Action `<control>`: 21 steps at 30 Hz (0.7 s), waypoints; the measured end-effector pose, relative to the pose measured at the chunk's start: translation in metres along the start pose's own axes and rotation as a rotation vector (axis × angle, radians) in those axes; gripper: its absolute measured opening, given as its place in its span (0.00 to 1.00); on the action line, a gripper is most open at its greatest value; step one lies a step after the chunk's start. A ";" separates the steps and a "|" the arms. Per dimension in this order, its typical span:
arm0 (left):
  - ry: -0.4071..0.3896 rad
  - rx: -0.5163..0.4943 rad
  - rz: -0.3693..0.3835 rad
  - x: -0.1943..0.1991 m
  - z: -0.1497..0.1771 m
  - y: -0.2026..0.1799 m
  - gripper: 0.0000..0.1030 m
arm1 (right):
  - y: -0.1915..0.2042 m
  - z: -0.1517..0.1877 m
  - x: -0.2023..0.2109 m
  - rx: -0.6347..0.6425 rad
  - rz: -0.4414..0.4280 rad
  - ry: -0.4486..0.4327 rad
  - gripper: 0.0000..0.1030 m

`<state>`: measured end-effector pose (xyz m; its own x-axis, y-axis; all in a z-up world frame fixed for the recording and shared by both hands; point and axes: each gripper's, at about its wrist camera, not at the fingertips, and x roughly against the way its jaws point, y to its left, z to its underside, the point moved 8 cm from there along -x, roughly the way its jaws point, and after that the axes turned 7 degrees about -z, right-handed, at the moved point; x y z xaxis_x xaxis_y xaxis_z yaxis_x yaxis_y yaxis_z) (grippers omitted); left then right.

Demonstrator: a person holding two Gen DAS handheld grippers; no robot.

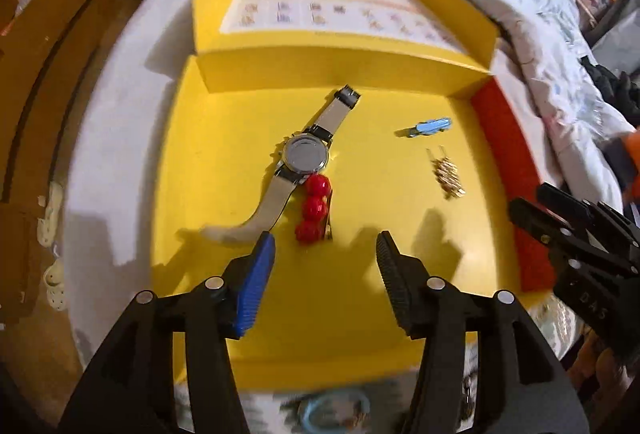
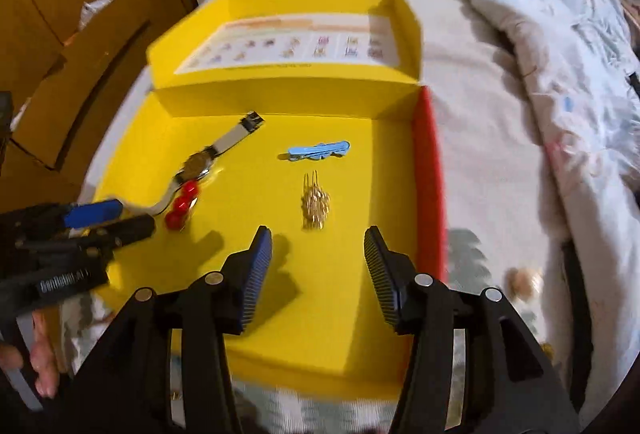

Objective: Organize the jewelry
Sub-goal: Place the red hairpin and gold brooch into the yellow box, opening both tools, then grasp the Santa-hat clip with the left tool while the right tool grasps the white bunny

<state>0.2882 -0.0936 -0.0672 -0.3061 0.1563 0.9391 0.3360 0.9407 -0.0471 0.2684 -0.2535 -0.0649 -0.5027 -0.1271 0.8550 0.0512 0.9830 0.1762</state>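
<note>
A yellow box tray [image 1: 224, 162] [image 2: 352, 314] lies on the bed. In it lie a wristwatch [image 1: 306, 154] [image 2: 196, 164] face down with a grey strap, a red beaded clip [image 1: 316, 208] [image 2: 182, 204] touching the watch, a light blue hair clip [image 1: 430, 126] [image 2: 318, 151] and a gold hair clip [image 1: 448, 174] [image 2: 316, 206]. My left gripper [image 1: 326, 238] [image 2: 108, 220] is open and empty, just short of the red clip. My right gripper [image 2: 318, 234] [image 1: 528, 208] is open and empty, just short of the gold clip.
The box's open lid [image 1: 340, 14] [image 2: 288, 42] with a printed sheet stands behind the tray. The tray's right wall [image 1: 504, 170] [image 2: 432, 170] is red. A light blue ring [image 1: 336, 408] lies on the bedspread in front. A quilt [image 2: 540, 34] is bunched at the right; wooden cabinets [image 2: 60, 14] stand left.
</note>
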 end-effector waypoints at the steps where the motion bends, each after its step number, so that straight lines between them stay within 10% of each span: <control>1: -0.021 -0.003 -0.009 0.012 0.006 0.002 0.52 | 0.001 0.006 0.011 0.002 -0.001 -0.015 0.50; 7: -0.123 0.053 -0.057 0.056 0.048 0.041 0.66 | 0.001 0.066 0.070 0.003 -0.021 -0.056 0.50; 21: 0.028 0.153 -0.162 0.005 0.139 0.081 0.66 | -0.036 0.175 0.071 -0.127 -0.027 0.057 0.59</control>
<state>0.1902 0.0249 -0.1138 -0.3198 -0.0068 0.9475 0.1447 0.9879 0.0560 0.0802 -0.2746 -0.0955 -0.4561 -0.1637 0.8747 0.1487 0.9551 0.2563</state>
